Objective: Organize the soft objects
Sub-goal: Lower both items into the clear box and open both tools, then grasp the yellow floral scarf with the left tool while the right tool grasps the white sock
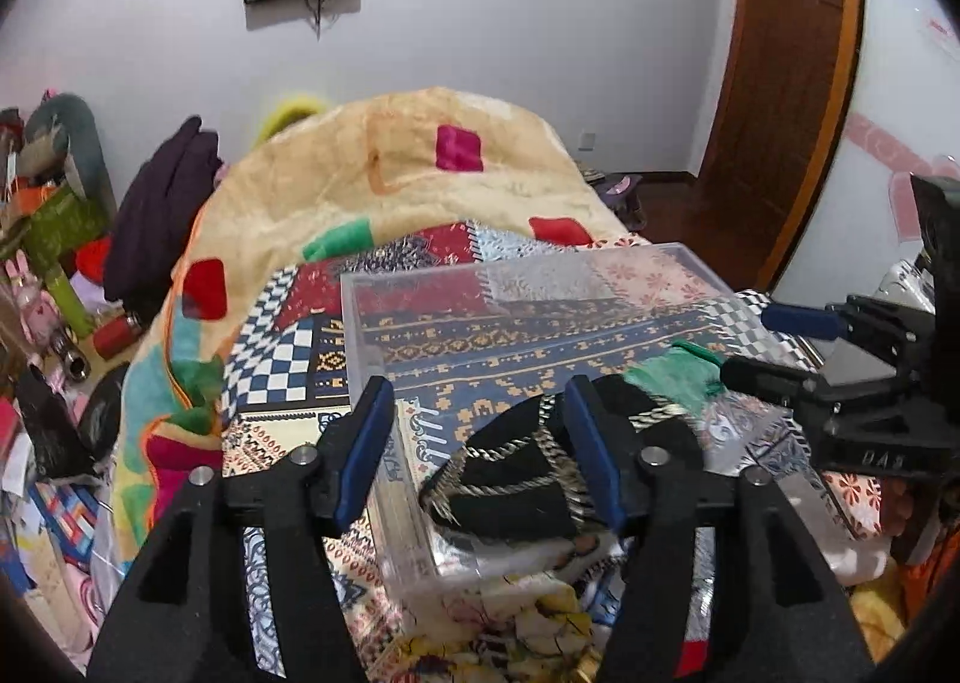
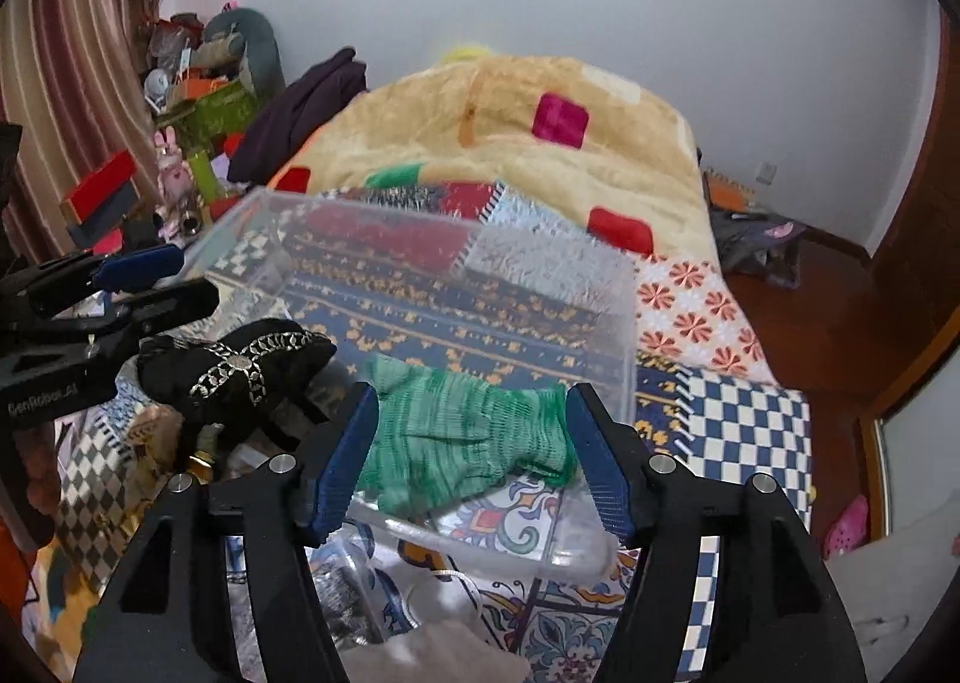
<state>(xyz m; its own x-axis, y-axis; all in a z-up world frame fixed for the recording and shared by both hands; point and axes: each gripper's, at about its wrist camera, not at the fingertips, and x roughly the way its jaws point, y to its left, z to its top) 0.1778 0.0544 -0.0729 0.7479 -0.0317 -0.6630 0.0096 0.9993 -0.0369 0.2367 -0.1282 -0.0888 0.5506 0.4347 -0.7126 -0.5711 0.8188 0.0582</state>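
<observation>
Left gripper: jaws wide, black braided-trim hat between them at lower centre, grip not clear.
Clear plastic bin: centre of both views, on the patchwork bedspread.
Right gripper: jaws wide, green knit glove between them in the bin's near end.

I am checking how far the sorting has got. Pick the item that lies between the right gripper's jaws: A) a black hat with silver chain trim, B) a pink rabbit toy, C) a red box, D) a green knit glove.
D: in the right wrist view the green knit glove lies between the open jaws of the right gripper, over the near edge of the clear plastic bin; the black hat sits off to the left.
</observation>
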